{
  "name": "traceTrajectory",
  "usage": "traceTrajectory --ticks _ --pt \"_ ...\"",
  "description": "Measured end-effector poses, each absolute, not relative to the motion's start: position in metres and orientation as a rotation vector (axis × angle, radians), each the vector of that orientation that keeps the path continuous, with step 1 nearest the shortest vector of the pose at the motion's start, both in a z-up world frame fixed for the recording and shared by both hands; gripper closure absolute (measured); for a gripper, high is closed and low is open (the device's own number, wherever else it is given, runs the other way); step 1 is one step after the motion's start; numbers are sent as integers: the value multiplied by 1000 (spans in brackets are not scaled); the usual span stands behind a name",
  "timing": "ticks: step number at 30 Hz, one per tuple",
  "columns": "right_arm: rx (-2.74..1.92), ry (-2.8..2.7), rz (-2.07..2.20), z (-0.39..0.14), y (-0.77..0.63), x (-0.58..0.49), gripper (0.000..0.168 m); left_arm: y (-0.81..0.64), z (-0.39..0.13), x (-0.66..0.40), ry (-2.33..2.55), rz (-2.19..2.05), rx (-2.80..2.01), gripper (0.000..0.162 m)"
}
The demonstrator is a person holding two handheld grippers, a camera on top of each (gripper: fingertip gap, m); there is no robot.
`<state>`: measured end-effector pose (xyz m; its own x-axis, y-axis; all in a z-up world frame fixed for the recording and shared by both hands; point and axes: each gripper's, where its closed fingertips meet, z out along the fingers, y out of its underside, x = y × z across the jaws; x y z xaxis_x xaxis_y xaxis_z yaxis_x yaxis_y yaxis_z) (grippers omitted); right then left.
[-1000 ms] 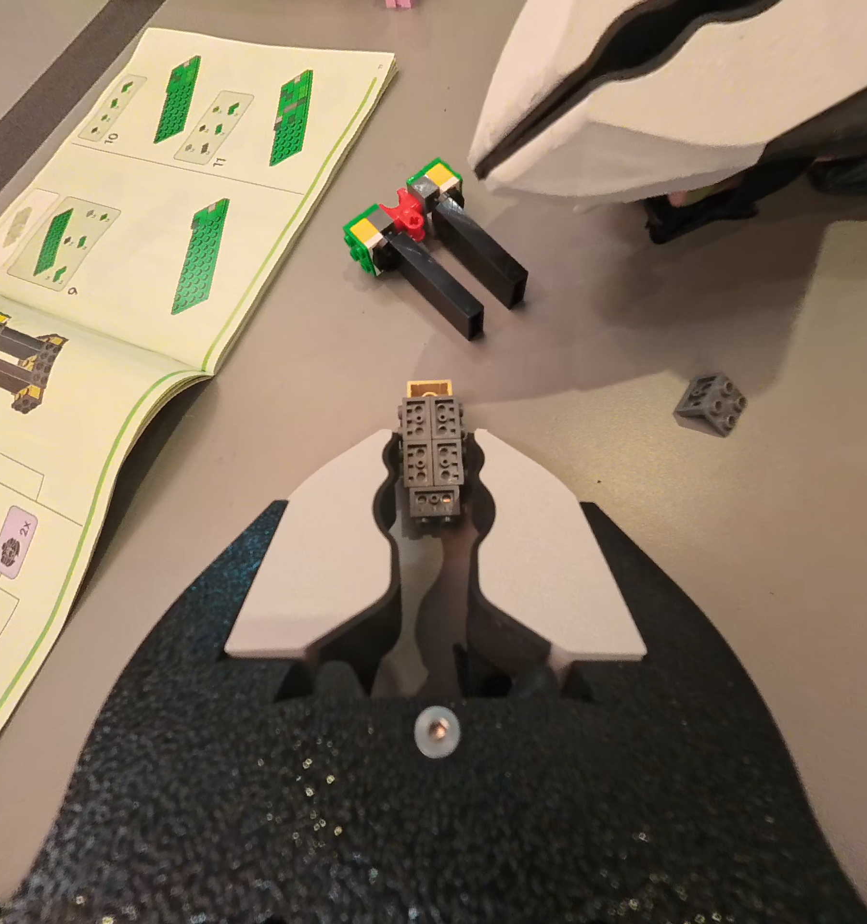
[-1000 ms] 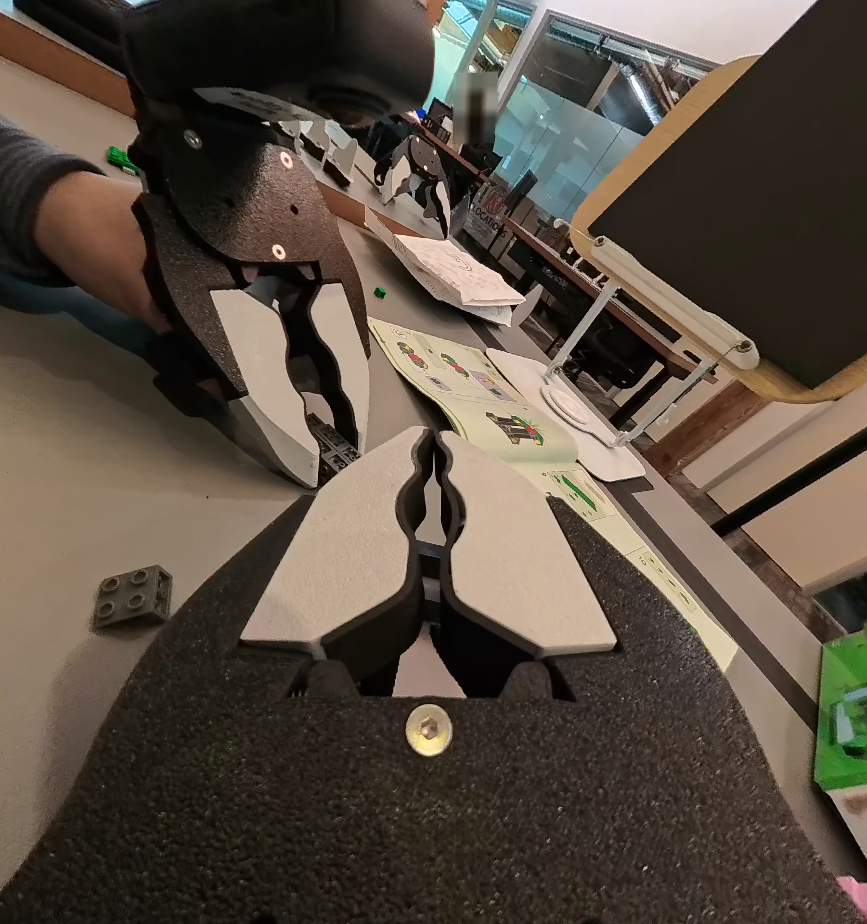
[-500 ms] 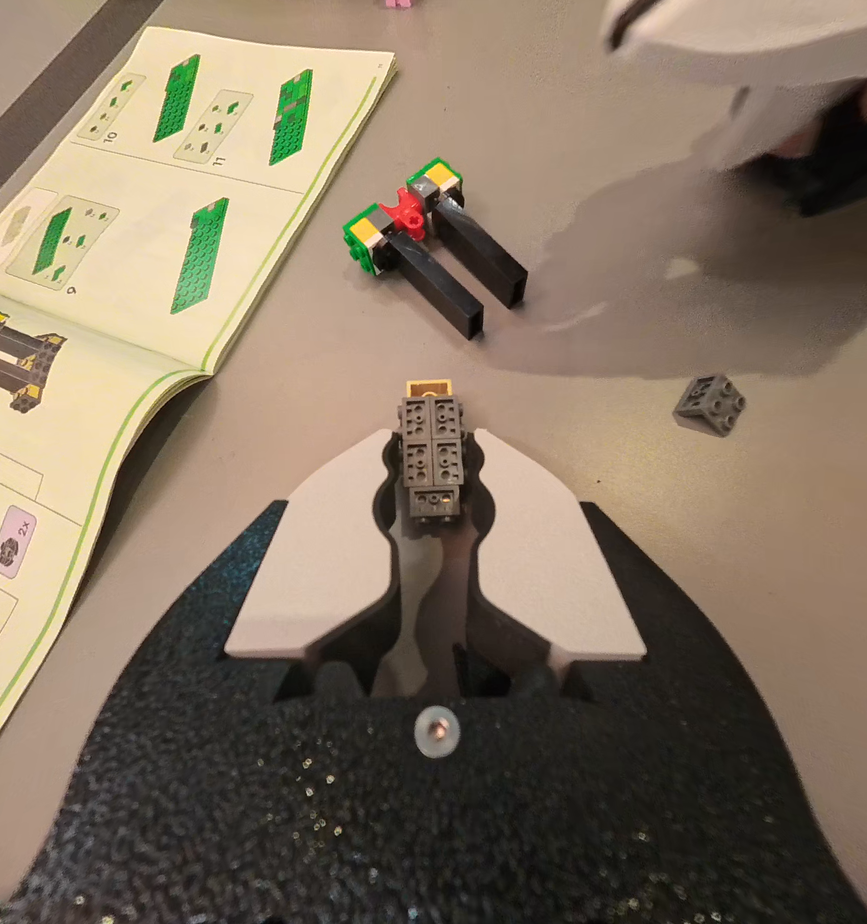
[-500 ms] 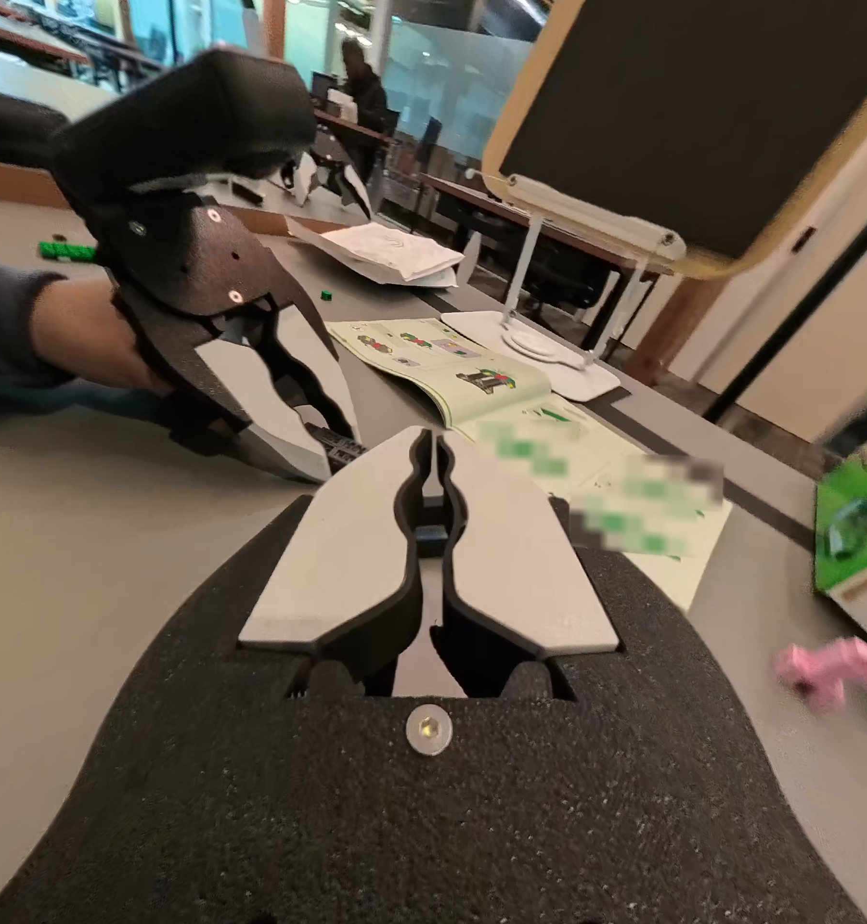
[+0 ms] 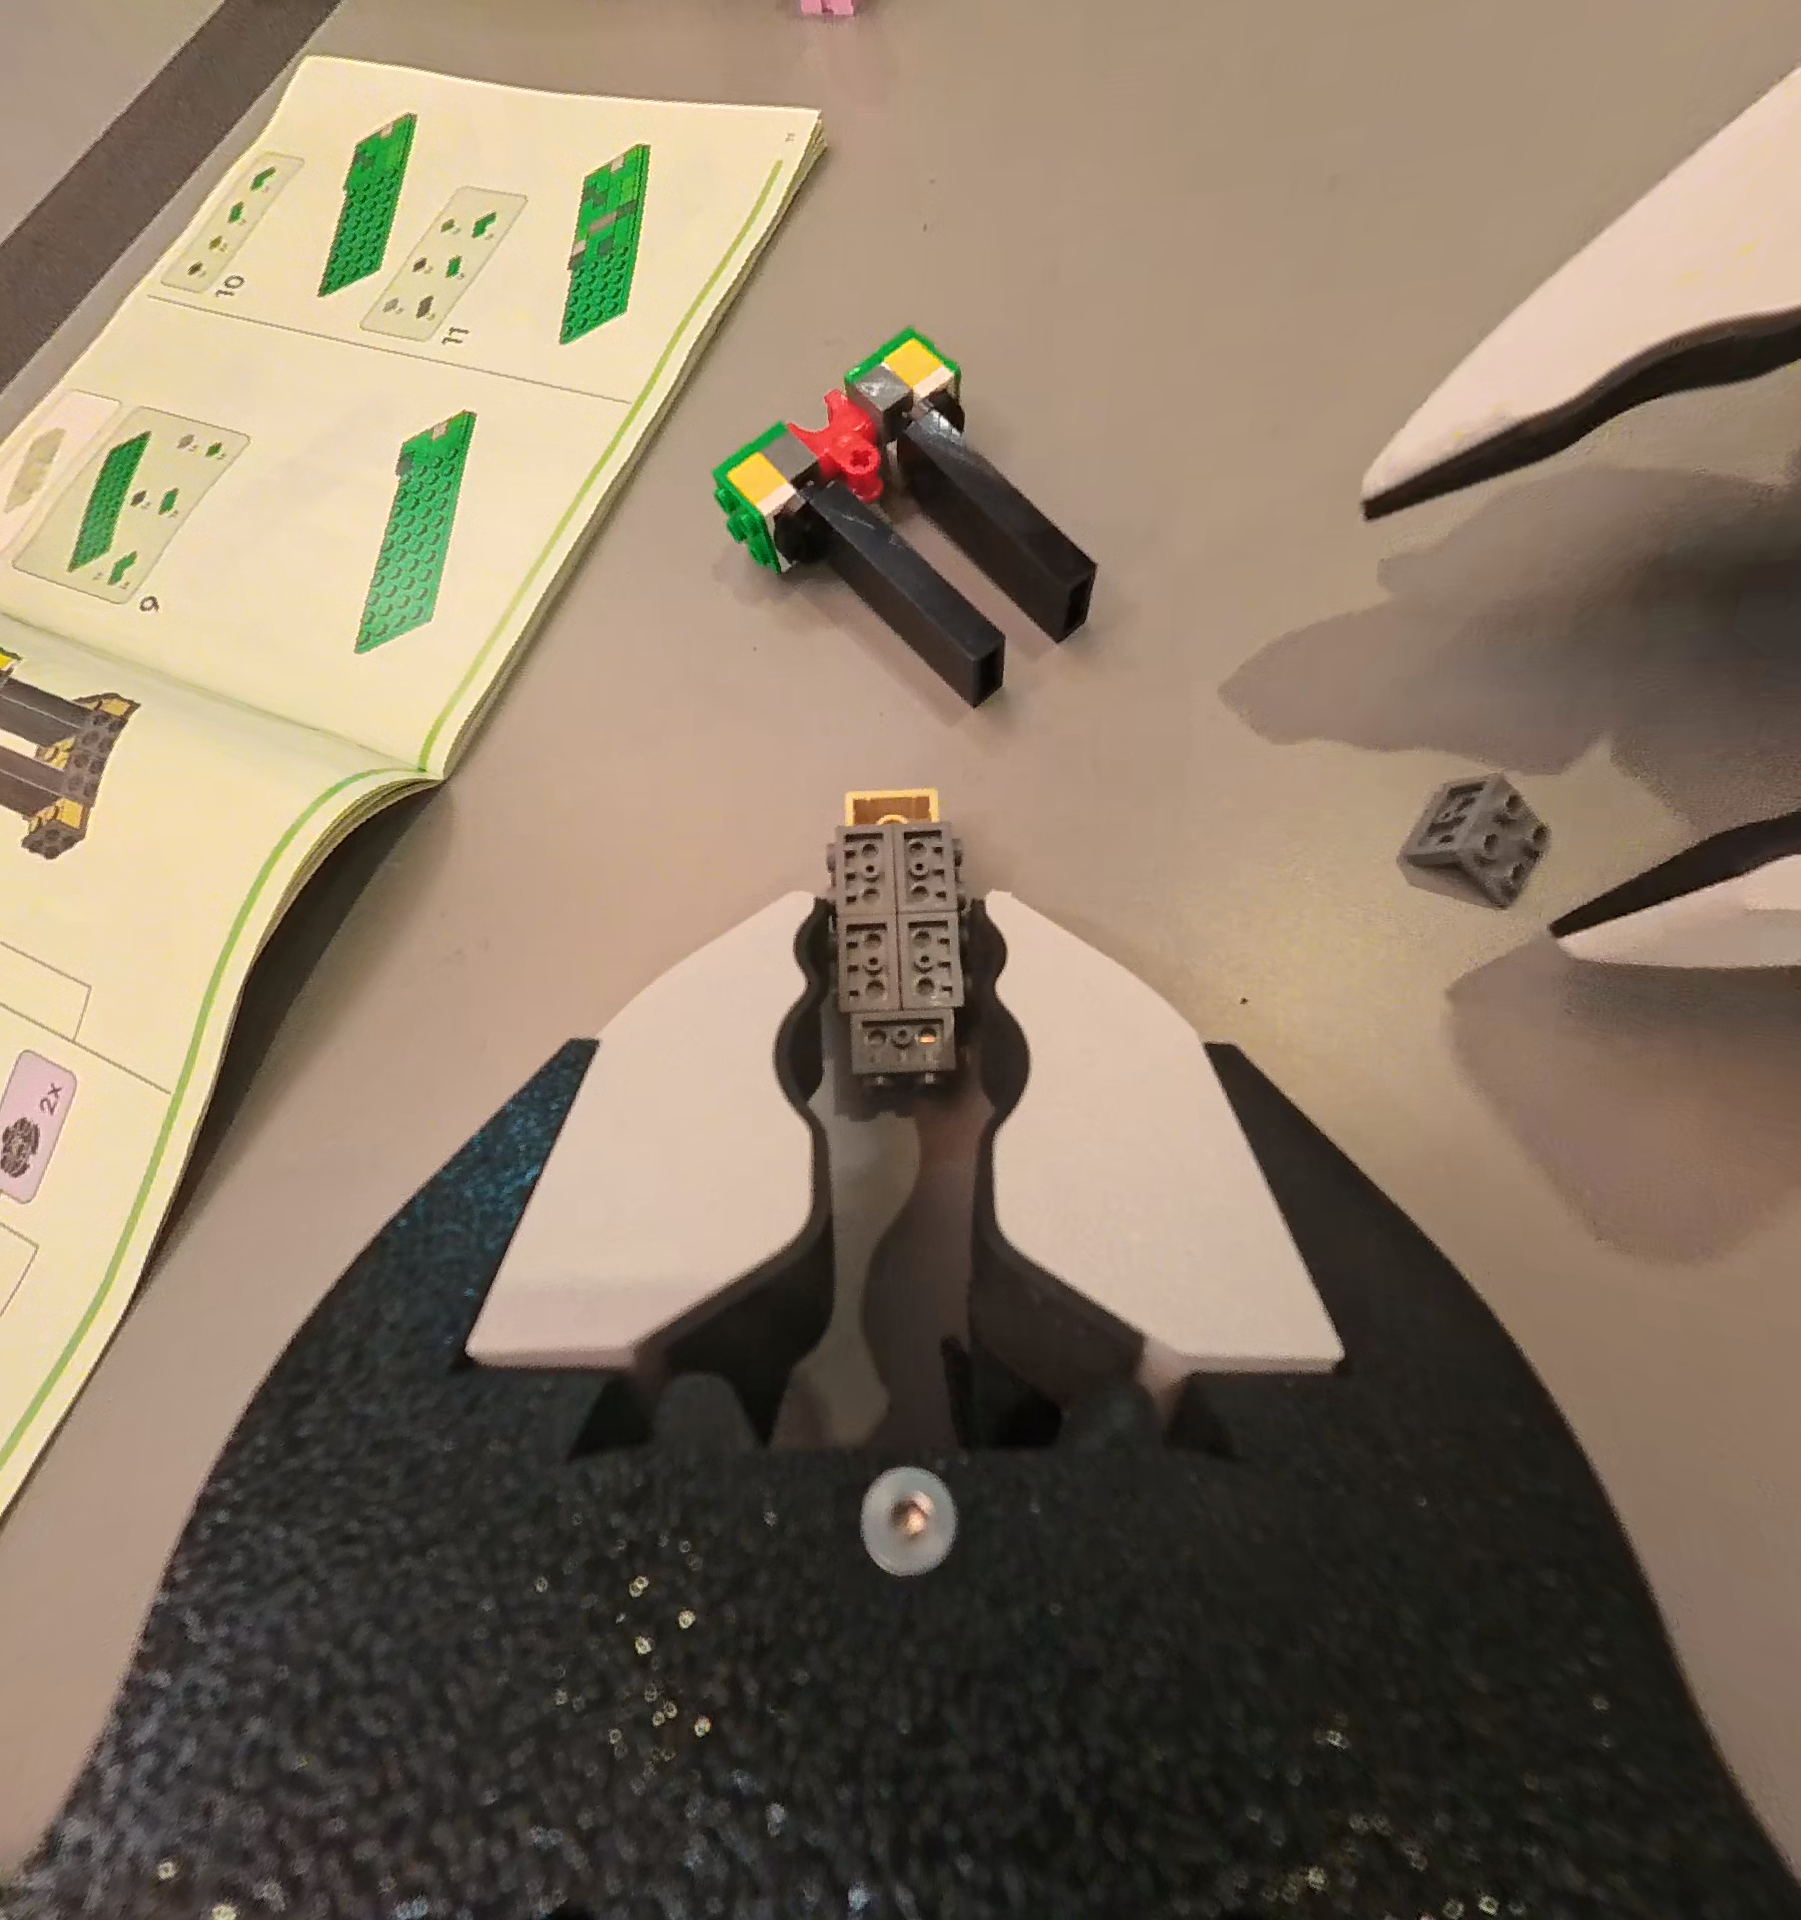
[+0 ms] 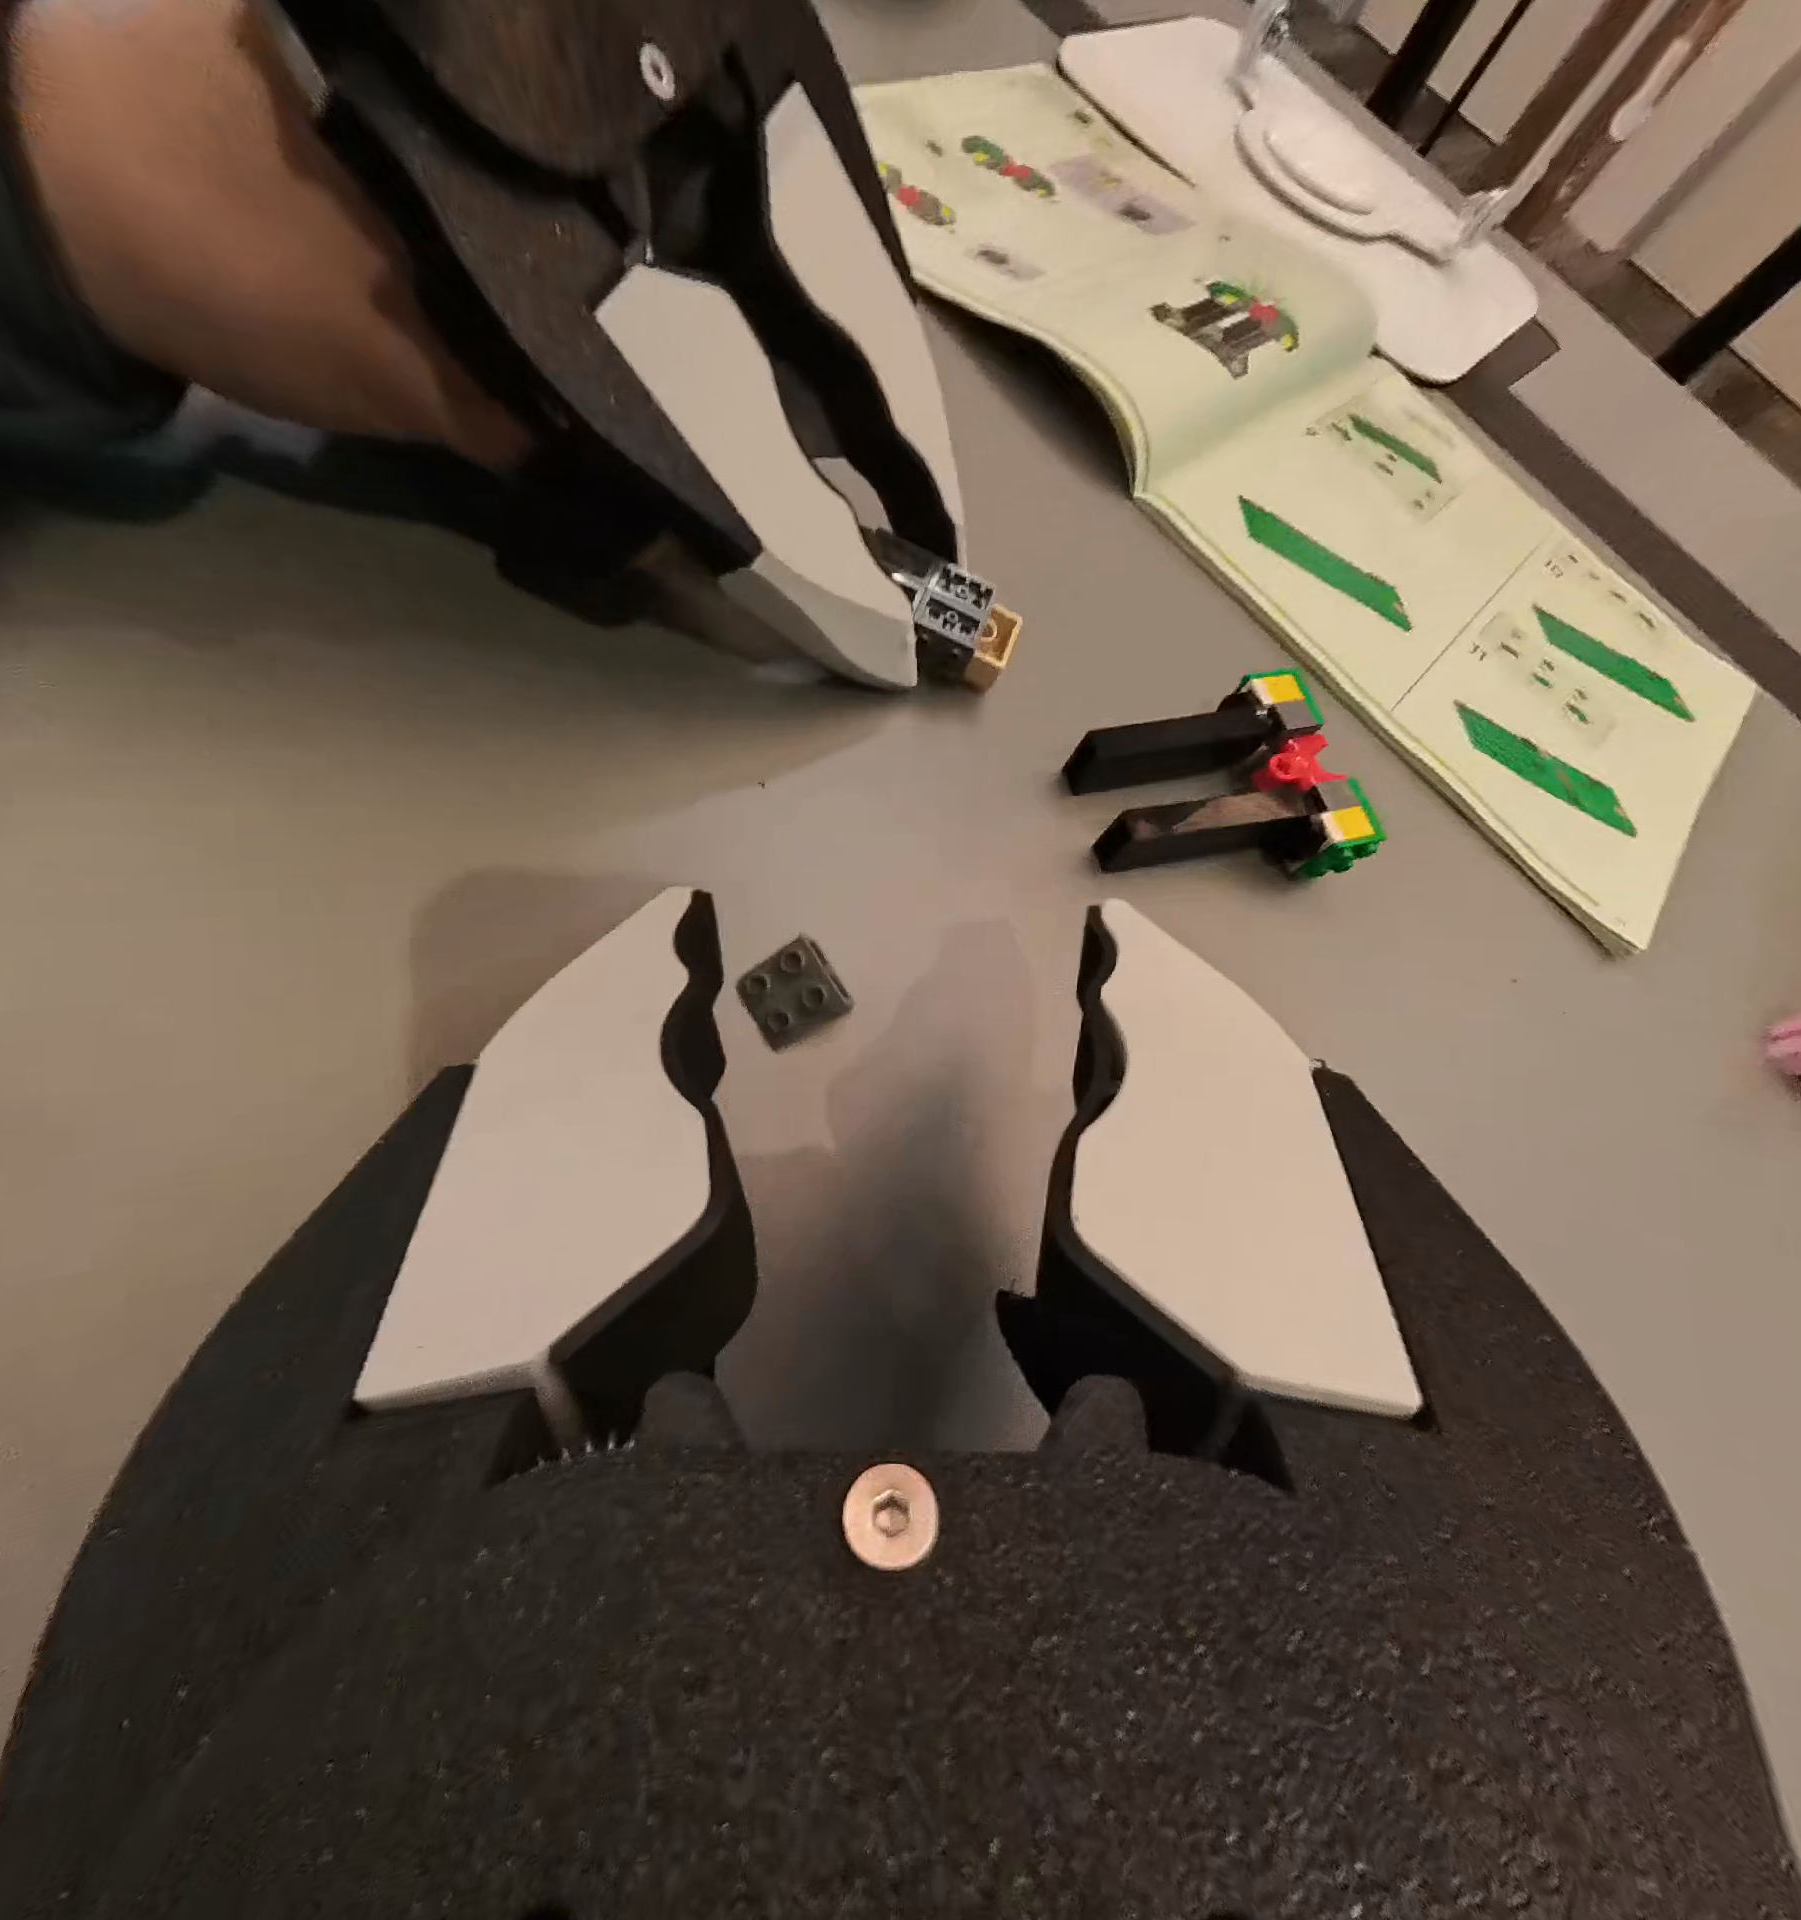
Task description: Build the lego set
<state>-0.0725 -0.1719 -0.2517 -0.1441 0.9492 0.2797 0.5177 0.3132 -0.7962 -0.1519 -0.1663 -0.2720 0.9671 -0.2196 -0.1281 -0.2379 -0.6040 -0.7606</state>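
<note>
Left gripper (image 5: 901, 914) clamped a grey brick stack (image 5: 898, 940) with a tan end, low over the table (image 5: 1135, 260). Right wrist view: right gripper (image 6: 891, 925) gaped wide around a loose grey plate (image 6: 794, 992); the black-legged assembly (image 6: 1228, 779) lay near the booklet (image 6: 1395, 540).

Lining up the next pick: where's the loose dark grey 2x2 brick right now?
The dark grey 2x2 brick lies on the table between the open right gripper's fingertips, nearer its left finger, right of the left gripper's held grey assembly.
</note>
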Motion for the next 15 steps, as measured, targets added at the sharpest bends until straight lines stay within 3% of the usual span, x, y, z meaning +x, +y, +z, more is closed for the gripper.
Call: traceTrajectory --ticks 7,15 --pt "-1455 -1796 663 -262 -170 -72 106 -166 -272 -152 322 34 -2236 137" --pt "-1501 -1753 581 -258 -144 -54 121 -166 -272 -152 321 31 -2237 137"
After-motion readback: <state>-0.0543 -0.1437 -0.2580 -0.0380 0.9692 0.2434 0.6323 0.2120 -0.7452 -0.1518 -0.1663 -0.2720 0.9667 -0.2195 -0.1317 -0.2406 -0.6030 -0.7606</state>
